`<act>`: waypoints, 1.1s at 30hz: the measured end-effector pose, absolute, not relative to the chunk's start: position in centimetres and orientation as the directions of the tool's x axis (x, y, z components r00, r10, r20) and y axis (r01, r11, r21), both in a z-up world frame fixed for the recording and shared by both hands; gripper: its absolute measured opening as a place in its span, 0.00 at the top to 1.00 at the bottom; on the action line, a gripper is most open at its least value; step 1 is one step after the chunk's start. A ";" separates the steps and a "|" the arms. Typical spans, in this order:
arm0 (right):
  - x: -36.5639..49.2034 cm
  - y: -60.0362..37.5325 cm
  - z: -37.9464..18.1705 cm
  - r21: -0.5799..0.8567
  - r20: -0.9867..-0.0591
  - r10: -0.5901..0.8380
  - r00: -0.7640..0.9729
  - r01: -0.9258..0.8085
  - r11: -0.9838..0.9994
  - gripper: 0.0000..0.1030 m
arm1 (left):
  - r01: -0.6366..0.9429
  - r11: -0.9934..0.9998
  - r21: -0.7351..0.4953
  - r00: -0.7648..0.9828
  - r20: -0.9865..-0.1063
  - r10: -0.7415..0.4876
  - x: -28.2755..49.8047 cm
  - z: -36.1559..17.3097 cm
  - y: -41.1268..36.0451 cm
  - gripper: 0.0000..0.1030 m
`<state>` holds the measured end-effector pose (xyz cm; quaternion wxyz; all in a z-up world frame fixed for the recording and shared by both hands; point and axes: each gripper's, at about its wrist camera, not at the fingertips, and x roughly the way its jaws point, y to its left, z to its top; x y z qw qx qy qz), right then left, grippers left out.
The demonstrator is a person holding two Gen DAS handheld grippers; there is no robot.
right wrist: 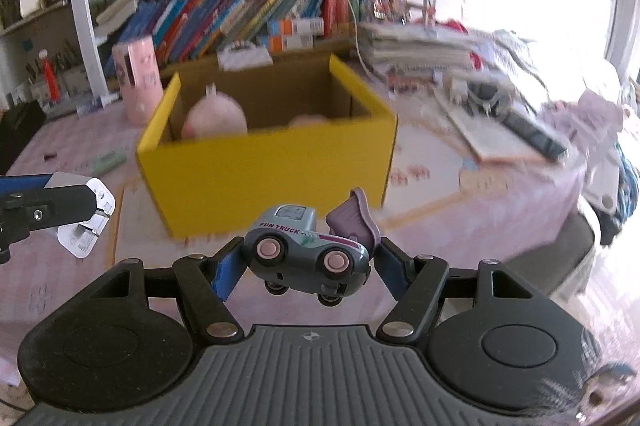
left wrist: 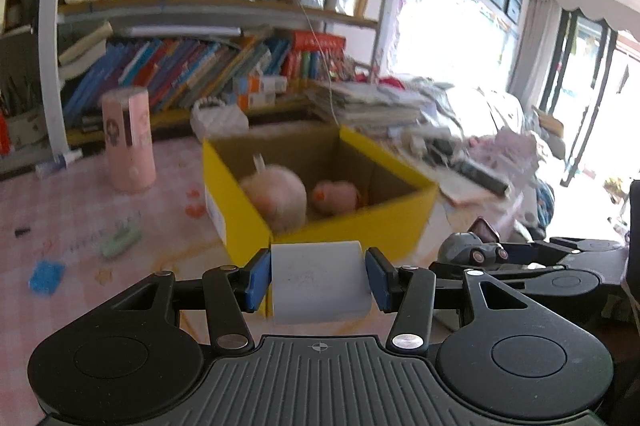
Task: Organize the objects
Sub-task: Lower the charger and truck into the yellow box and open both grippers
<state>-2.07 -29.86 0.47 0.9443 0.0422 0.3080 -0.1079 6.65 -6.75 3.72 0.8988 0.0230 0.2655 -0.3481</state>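
A: Grippers?
B: Left gripper [left wrist: 318,280] clamped on smooth white block [left wrist: 320,282]; right gripper [right wrist: 306,262] clamped on glossy plastic toy truck [right wrist: 306,254].
A: Box?
B: Yellow cardboard box [right wrist: 272,174], mid-tabletop [right wrist: 460,194], open, fuzzy pink plush [right wrist: 214,120] inside.

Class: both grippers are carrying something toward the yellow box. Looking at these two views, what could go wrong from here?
1. The toy truck sits tilted in the right gripper, pinched at its ends; it could twist free.
2. The left gripper with its white block is close beside; they might collide at the yellow box.
3. The plush toys already inside leave less room.
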 end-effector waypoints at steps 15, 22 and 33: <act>8.9 -33.1 2.8 -0.066 -0.492 -0.050 0.869 0.020 0.998 0.35 | 0.530 0.835 -0.145 0.720 -0.443 -0.534 14.2 5.4 -12.0 0.52; 12.6 -33.6 1.0 -0.092 -0.532 0.004 0.847 -0.062 0.994 0.35 | 0.505 0.851 -0.145 0.713 -0.486 -0.506 16.8 4.3 -13.9 0.52; 16.2 -34.4 -1.8 -0.092 -0.622 0.062 0.781 -0.152 0.984 0.35 | 0.505 0.854 -0.127 0.683 -0.546 -0.485 19.7 2.3 -16.9 0.52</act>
